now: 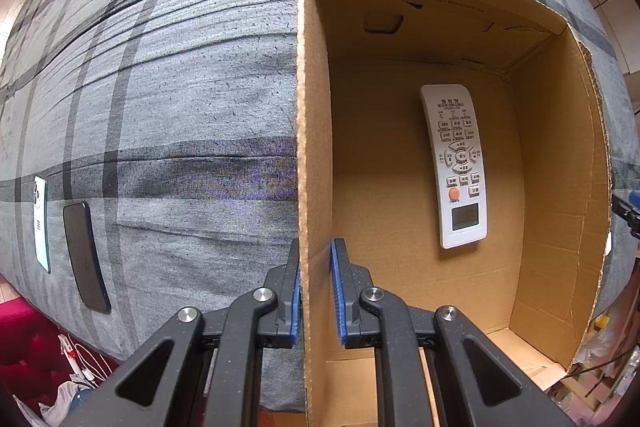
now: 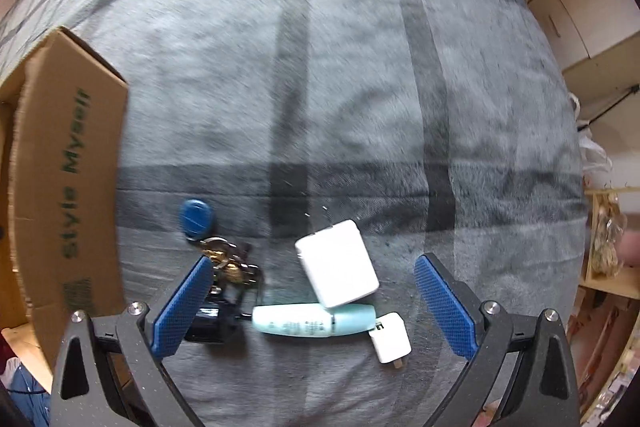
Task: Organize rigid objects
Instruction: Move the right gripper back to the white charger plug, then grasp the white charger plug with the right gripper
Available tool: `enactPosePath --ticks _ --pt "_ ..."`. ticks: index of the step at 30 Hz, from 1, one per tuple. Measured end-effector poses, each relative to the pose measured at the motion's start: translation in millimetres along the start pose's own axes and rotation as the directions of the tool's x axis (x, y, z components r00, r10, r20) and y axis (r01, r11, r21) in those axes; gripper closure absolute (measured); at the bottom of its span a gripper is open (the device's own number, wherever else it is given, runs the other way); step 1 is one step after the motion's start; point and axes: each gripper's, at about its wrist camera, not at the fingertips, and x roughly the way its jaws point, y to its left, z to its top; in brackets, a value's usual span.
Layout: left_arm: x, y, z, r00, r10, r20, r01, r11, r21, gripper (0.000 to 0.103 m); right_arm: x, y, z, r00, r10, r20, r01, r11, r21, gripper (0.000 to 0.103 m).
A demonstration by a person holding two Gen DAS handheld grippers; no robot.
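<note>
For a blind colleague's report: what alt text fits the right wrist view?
The open right hand-held gripper hangs over a teal tube, two white chargers and a bunch of keys on a grey plaid cover, with a cardboard box at left.

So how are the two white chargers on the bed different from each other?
The bigger charger is a broad, flat block; the small charger is a compact cube. The bigger one overlaps the mint tube, while the small one lies past the tube's end. The small one's metal prongs show plainly. Both are white and lie on the grey checked cover.

Each hand-held gripper [image 2: 314, 301]: black speckled arms, blue textured pads, silver screws
</note>
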Motion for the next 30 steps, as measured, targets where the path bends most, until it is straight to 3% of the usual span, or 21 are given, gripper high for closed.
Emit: enactPosePath --ticks 7,13,15,21,30 --pt "-0.8 -1.0 -0.5 1.000 0.005 -0.001 -0.005 1.000 0.000 0.090 29.8 -19.3 -3.8 0.997 0.023 -0.074 -0.019 0.999 0.048 0.000" --pt "-1.6 -3.0 0.1 1.000 0.012 -0.002 -0.012 1.000 0.001 0.090 40.5 -24.9 -3.4 0.996 0.019 -0.086 -0.016 0.999 0.044 0.001" --pt "-1.8 -2.9 -0.1 1.000 0.012 -0.002 -0.012 1.000 -0.001 0.090 42.4 -24.3 -1.8 0.996 0.011 -0.085 -0.007 0.999 0.041 0.005" --pt "-2.1 -3.6 0.4 1.000 0.015 -0.002 -0.015 1.000 -0.001 0.090 58.3 -32.1 3.1 0.990 0.056 -0.127 -0.048 0.997 0.067 0.046" --pt "-2.5 -3.1 0.5 1.000 0.015 -0.001 -0.015 1.000 -0.005 0.089 52.3 -35.0 -8.0 0.993 0.056 -0.106 -0.049 0.996 0.070 0.048"
